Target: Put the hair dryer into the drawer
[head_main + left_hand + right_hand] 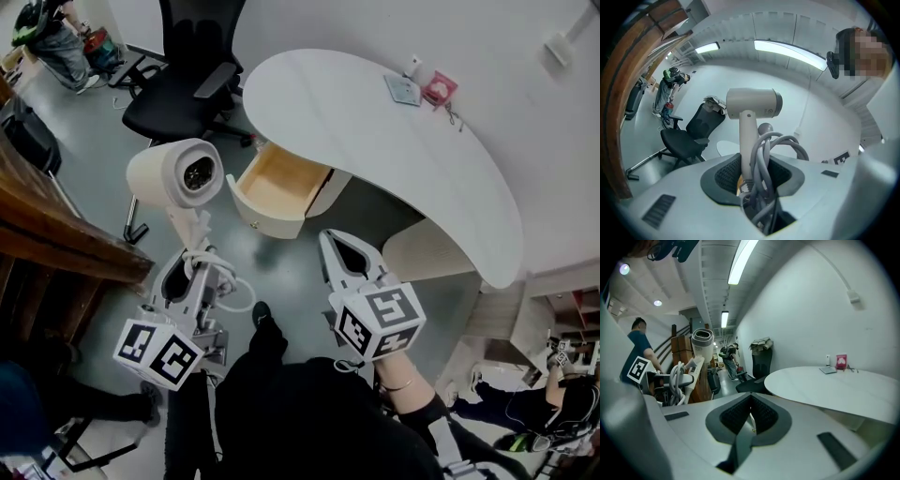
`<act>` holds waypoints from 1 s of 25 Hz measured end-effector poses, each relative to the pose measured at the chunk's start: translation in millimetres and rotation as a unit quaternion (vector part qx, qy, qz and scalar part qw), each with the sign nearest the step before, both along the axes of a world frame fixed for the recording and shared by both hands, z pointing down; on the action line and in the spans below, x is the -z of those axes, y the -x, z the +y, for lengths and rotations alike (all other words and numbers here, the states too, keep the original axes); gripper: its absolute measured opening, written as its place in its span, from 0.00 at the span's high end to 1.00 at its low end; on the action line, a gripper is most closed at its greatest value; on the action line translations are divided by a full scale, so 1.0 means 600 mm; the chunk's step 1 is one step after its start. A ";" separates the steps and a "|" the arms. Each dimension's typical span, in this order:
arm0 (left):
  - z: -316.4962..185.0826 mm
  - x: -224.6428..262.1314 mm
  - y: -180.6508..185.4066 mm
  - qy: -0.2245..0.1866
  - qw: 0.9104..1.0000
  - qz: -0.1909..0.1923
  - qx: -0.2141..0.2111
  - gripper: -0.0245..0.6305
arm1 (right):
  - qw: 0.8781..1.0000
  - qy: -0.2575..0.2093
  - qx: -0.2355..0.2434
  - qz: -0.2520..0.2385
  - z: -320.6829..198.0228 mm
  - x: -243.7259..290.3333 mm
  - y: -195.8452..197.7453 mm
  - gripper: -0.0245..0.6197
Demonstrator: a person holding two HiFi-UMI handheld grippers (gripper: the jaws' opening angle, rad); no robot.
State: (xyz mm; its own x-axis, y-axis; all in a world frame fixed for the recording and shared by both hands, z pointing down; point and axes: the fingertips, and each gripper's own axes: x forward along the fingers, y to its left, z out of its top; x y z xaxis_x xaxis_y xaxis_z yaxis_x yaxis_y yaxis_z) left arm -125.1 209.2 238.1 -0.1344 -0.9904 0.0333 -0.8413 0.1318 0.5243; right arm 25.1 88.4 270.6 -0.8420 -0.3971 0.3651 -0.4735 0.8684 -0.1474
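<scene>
A white hair dryer [178,173] stands upright in my left gripper [194,255], which is shut on its handle together with the coiled grey cord [230,286]. In the left gripper view the dryer's barrel [752,103] rises above the jaws and the cord [780,146] loops beside the handle. The drawer [277,187] stands pulled out of the white desk, its wooden inside bare, to the right of and beyond the dryer. My right gripper [330,246] hangs in front of the drawer, shut with nothing in it. The right gripper view shows the dryer [703,345] at its left.
The curved white desk [375,131] carries a grey pad [401,89] and a pink item [439,89] by the wall. A black office chair [183,84] stands left of the drawer. Dark wooden furniture [47,225] runs along the left. A person [56,42] stoops at the far left.
</scene>
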 end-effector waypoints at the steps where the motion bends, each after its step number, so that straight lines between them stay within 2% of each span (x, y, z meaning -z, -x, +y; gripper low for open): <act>1: -0.006 -0.002 0.009 0.004 1.000 -0.002 -0.004 0.73 | 1.000 0.001 -0.004 0.002 -0.005 -0.002 0.007 0.96; 15: -0.068 -0.036 0.079 0.035 0.997 0.005 -0.063 0.73 | 0.998 0.011 -0.060 0.034 -0.047 -0.024 0.058 0.96; 25: -0.089 -0.090 0.082 0.094 0.988 -0.013 -0.122 0.73 | 0.994 0.027 -0.092 0.058 -0.050 -0.058 0.042 0.96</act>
State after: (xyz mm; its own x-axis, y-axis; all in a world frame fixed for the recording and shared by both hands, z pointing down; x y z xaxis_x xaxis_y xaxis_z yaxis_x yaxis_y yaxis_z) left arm -174.4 155.6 291.9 0.1039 -0.9703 0.2185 -0.8725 0.0166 0.4884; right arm 0.0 58.2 305.3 -0.7078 -0.5179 0.4804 -0.6407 0.7571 -0.1276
